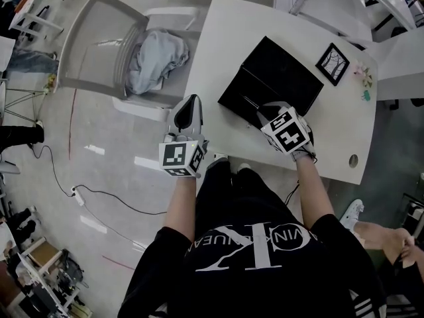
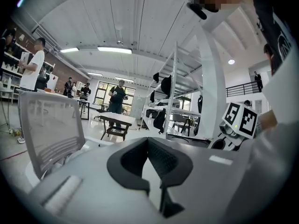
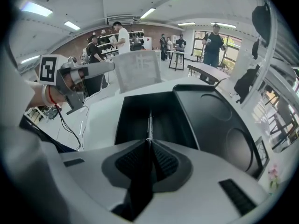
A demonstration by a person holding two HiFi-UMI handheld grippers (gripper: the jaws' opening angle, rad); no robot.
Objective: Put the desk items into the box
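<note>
The right claw (image 1: 264, 111) is clamped shut on a thin dark pen (image 1: 252, 103), the pads pressed together with only the slim shaft between them, so that most of the pen's length sticks out ahead of the tips. In the right gripper view the pen (image 3: 149, 122) points straight along the open compartment of the black box (image 3: 140, 115). This looks deliberate, since lining the shaft up with the long side of the tray would let it lie flat inside instead of bridging a wall. Whether the far end already touches the bottom cannot be told. The box (image 1: 246, 97) sits near the front edge of the white table (image 1: 225, 32), its lid (image 1: 281, 71) folded back flat beside it, which leaves the compartment free to reach from the person's side. The left claw (image 1: 190, 105) hangs off the table's left edge, well apart from the box. In its own view the left claw (image 2: 149, 158) stands a little apart with nothing between its pads, so it seems to be waiting clear of the working hand. A small picture frame (image 1: 332, 63) and a little flower ornament (image 1: 363, 75) lie beyond the box on the table's right part, not yet packed, so the task appears to be at an early stage. A chair (image 1: 99, 38) with a grey cloth (image 1: 156, 58) on its seat stands to the left.
</note>
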